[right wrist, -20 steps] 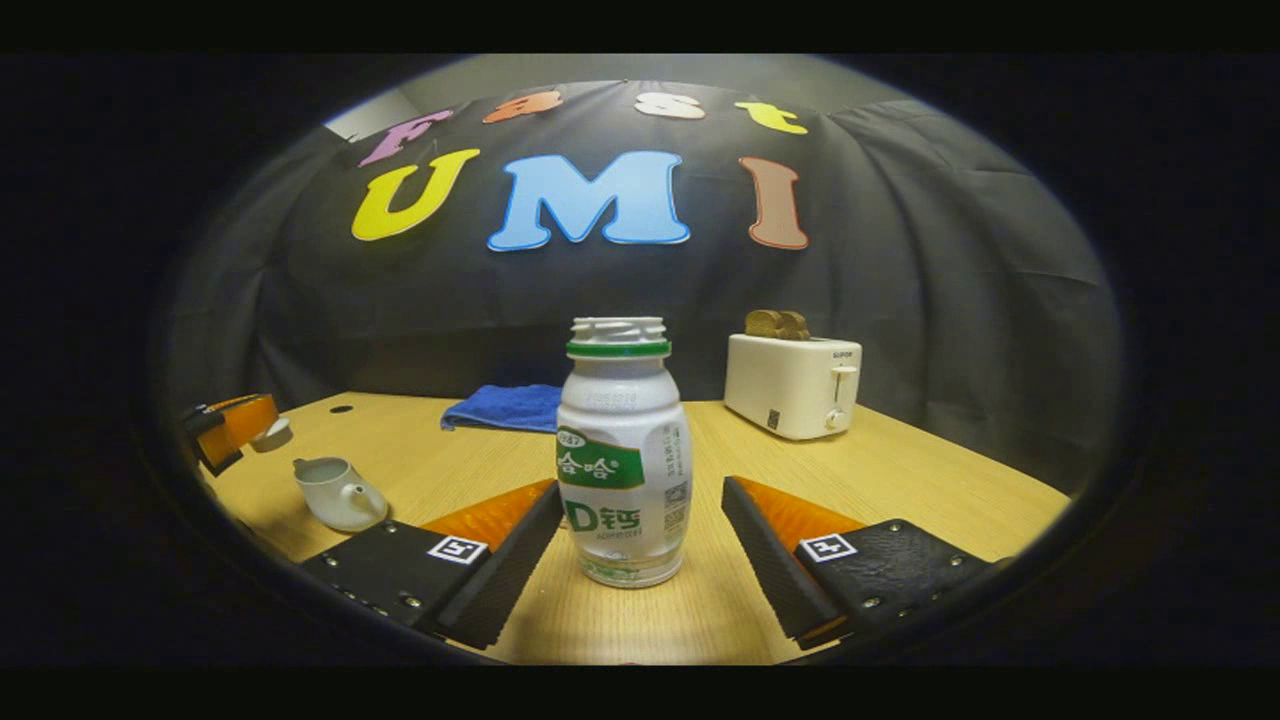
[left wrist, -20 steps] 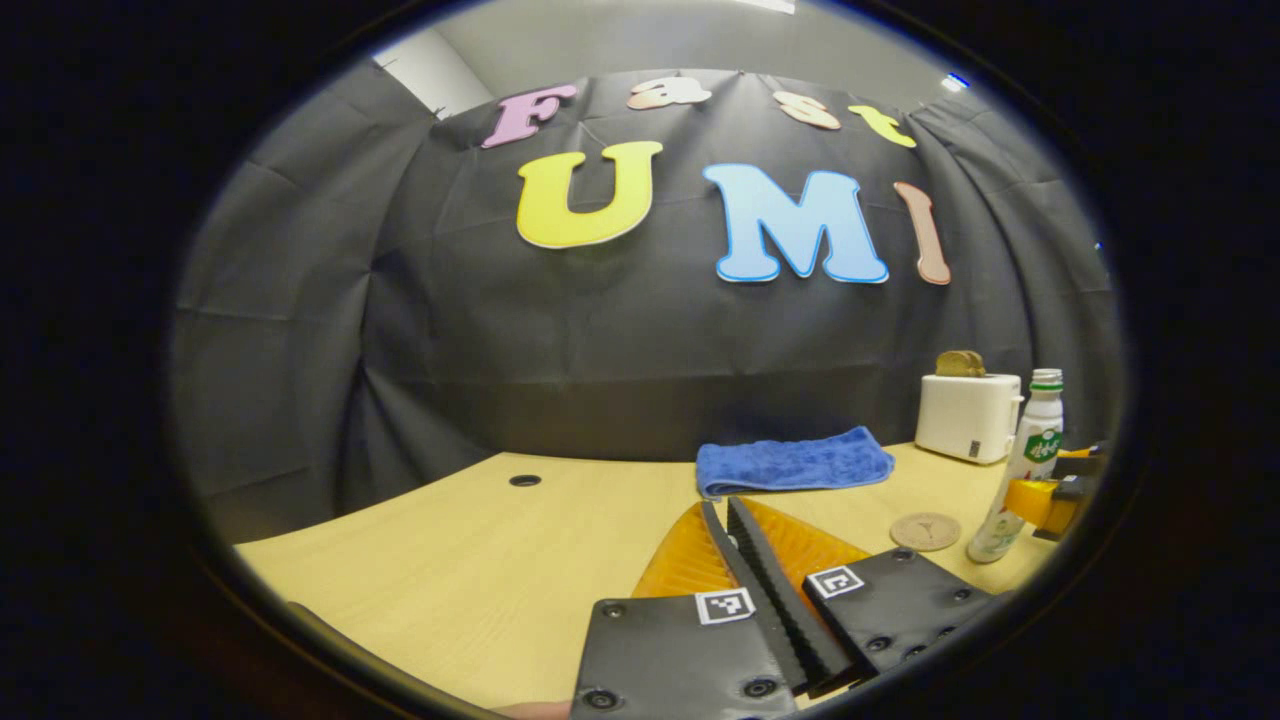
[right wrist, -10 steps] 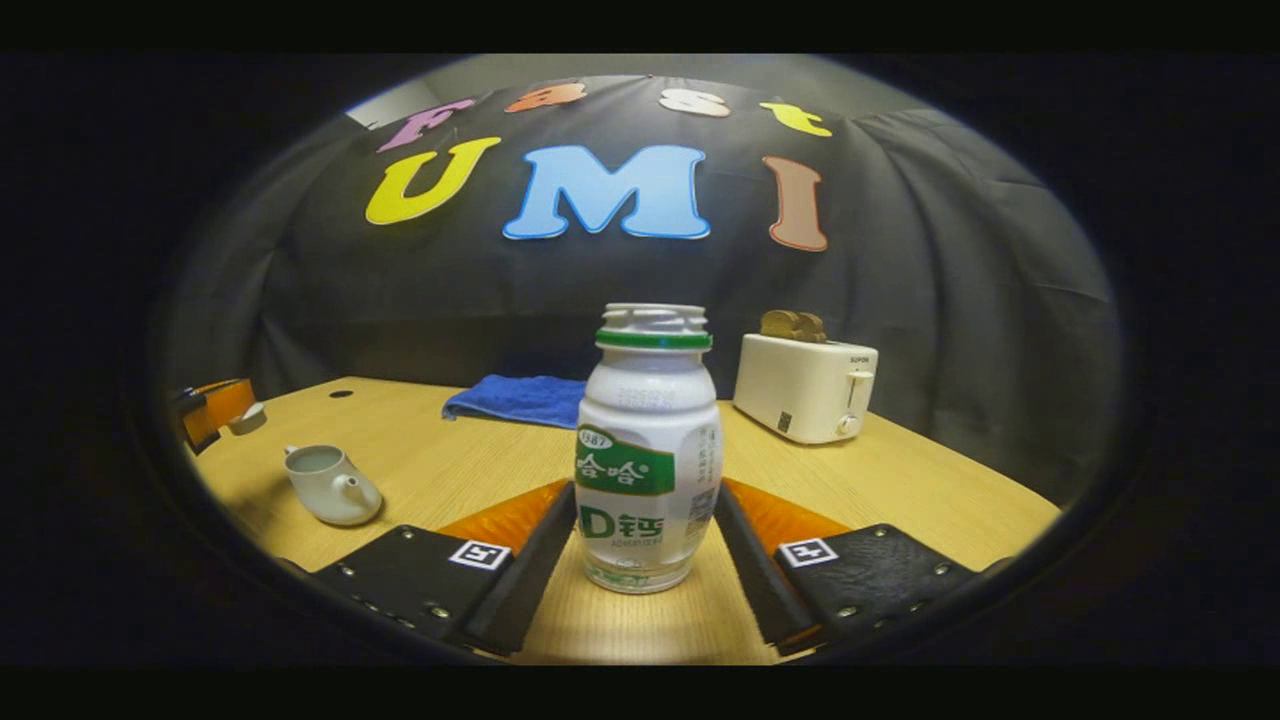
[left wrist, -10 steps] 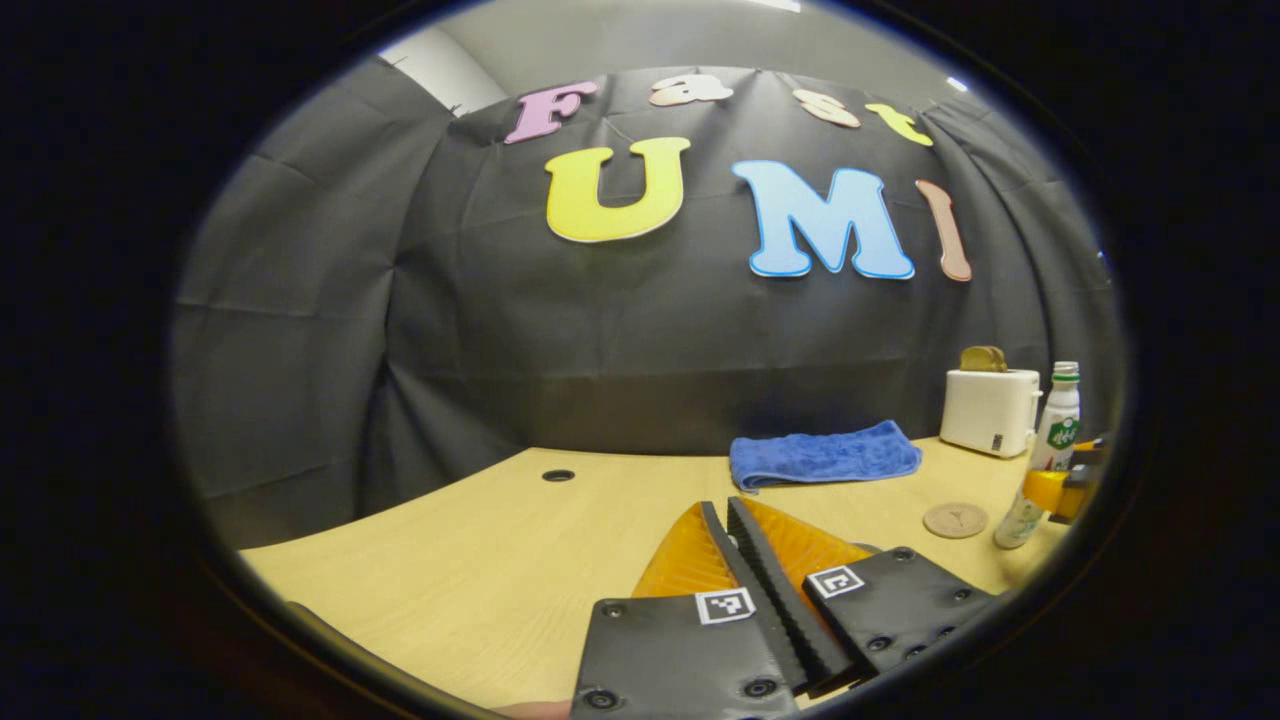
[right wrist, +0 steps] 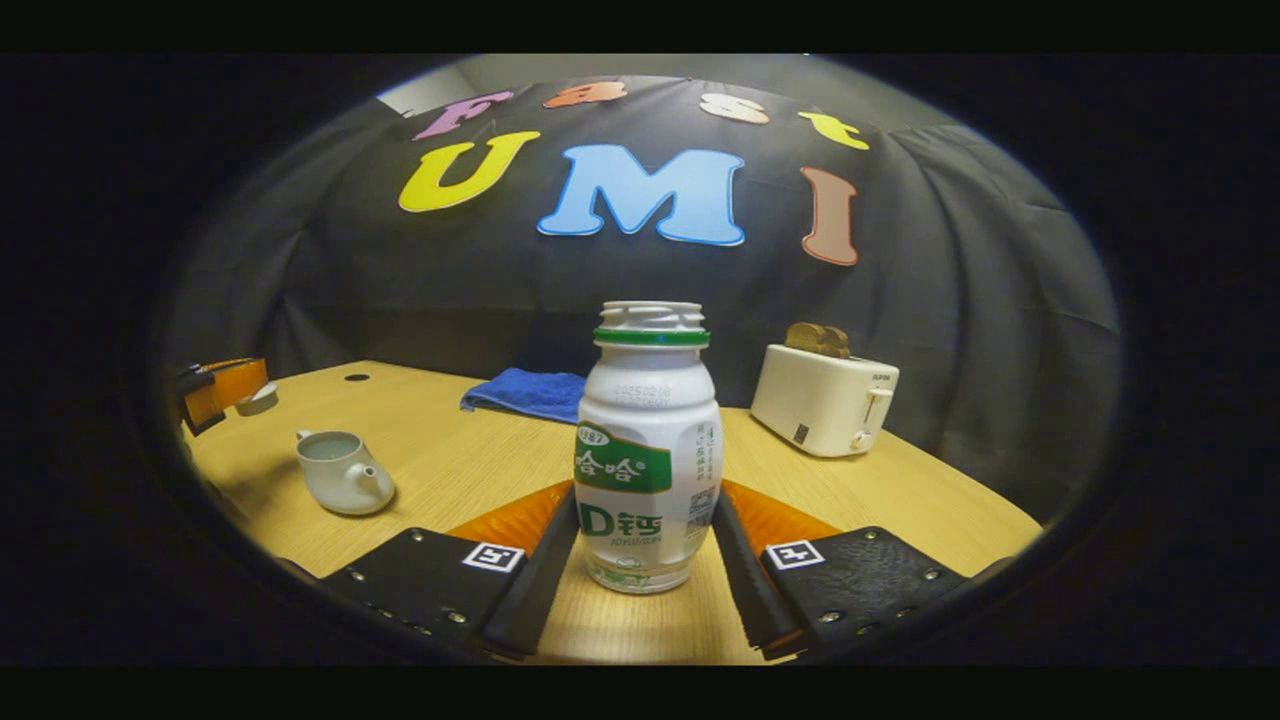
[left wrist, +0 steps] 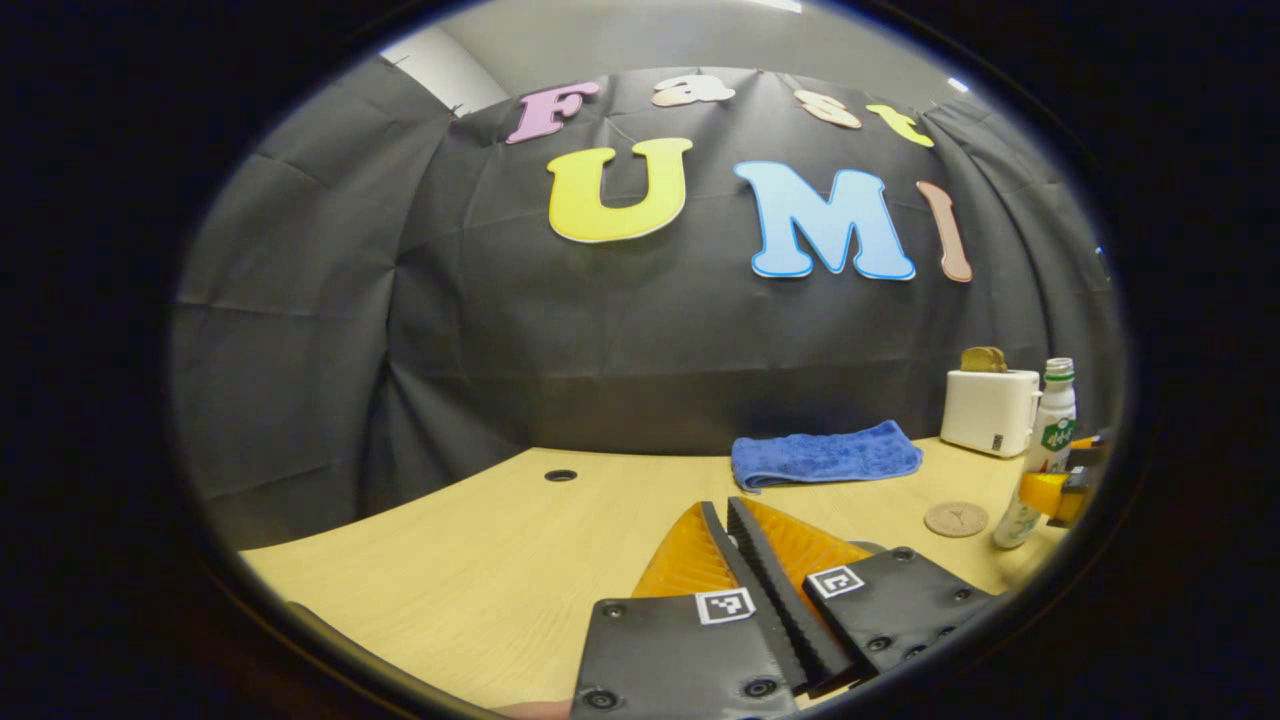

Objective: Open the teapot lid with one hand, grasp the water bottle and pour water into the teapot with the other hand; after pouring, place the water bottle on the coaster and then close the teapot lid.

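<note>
A white bottle (right wrist: pixel 648 450) with a green label and no cap stands upright between the fingers of my right gripper (right wrist: pixel 645 492), and both fingers press on its sides. The white teapot (right wrist: pixel 340 472) sits open on the table to the left. Farther left, my left gripper (right wrist: pixel 215 392) holds the small white lid (right wrist: pixel 259 399) above the table. In the left gripper view my left gripper (left wrist: pixel 722 507) has its fingers close together, and the lid is hidden there. The round coaster (left wrist: pixel 955 519) lies just left of the bottle (left wrist: pixel 1045 460) and the right gripper (left wrist: pixel 1060 490).
A folded blue towel (right wrist: pixel 525 392) lies at the back of the wooden table (right wrist: pixel 460 450). A white toaster (right wrist: pixel 825 400) with bread in it stands at the back right. A cable hole (left wrist: pixel 560 475) is in the tabletop at the back left.
My right gripper's fingers have come in from wide apart and now press on the bottle. The left gripper has turned slightly, still holding the lid.
</note>
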The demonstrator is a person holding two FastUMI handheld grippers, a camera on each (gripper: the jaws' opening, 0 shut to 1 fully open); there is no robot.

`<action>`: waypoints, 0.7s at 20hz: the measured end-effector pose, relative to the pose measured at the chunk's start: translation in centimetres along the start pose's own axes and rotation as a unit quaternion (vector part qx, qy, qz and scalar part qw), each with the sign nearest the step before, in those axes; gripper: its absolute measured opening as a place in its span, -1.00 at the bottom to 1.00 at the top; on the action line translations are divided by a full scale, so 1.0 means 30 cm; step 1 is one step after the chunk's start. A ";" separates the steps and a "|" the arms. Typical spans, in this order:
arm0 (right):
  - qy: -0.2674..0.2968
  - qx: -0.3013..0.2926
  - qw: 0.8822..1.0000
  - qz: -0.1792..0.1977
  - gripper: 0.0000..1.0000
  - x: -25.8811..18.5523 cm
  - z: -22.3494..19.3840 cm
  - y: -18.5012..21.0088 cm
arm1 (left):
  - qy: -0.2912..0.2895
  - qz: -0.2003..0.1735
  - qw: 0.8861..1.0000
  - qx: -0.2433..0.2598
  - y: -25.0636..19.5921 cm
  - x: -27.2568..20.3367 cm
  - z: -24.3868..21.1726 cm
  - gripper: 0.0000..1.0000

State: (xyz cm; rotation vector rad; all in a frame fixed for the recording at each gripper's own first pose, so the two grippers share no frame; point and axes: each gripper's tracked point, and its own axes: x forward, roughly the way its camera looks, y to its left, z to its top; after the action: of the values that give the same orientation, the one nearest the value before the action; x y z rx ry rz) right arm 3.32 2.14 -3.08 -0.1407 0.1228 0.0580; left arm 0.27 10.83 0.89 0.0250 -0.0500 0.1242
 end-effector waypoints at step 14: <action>-0.043 -0.223 0.974 -0.009 0.38 0.044 0.134 0.096 | 0.000 0.016 1.000 -0.003 0.115 0.001 -0.006 -0.86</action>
State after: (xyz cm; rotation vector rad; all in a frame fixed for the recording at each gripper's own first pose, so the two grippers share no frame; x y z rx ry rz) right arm 4.91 5.64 0.29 -0.5877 0.0195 0.0734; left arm -0.14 14.25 0.78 0.0186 -0.0509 0.1554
